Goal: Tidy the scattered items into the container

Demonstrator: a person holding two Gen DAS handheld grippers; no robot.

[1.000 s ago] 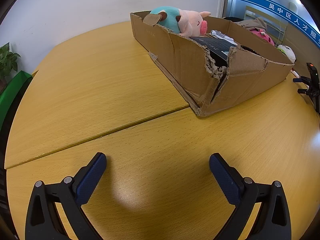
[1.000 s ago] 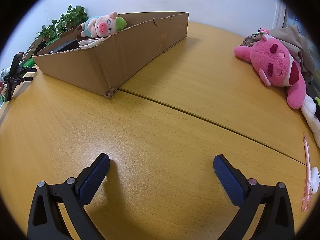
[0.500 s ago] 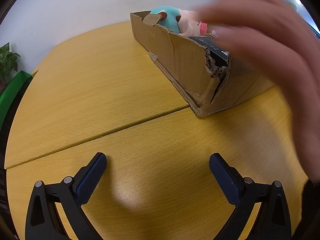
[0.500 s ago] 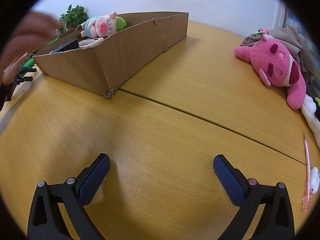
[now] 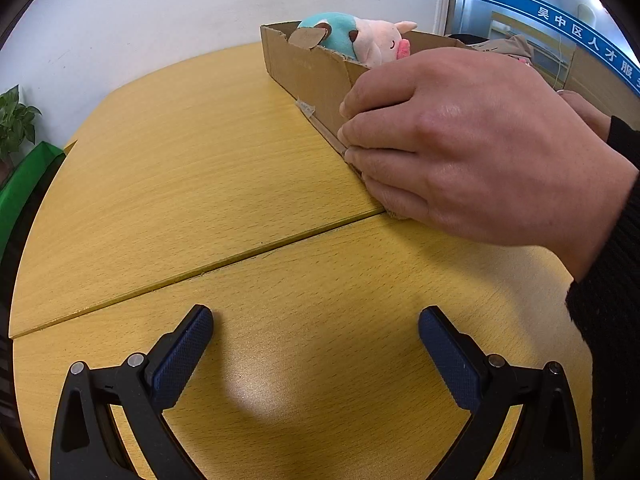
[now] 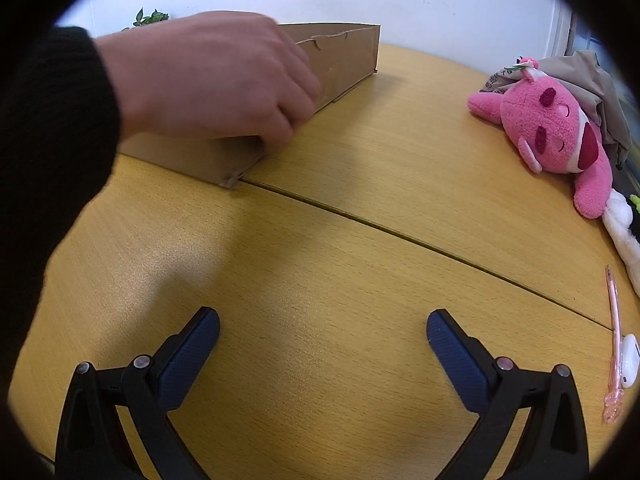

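Left hand-held gripper [image 5: 316, 336] jaws wide apart, right hand-held gripper [image 6: 323, 336] likewise

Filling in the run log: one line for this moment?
left gripper: open, idle | right gripper: open, idle | bare hand: gripping cardboard box corner

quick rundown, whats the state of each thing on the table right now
left gripper: open, empty
right gripper: open, empty
cardboard box: open-topped, a hand gripping its near corner
pig plush: lying inside the box
pink plush: lying on the table, outside the box
pink pen: lying on the table
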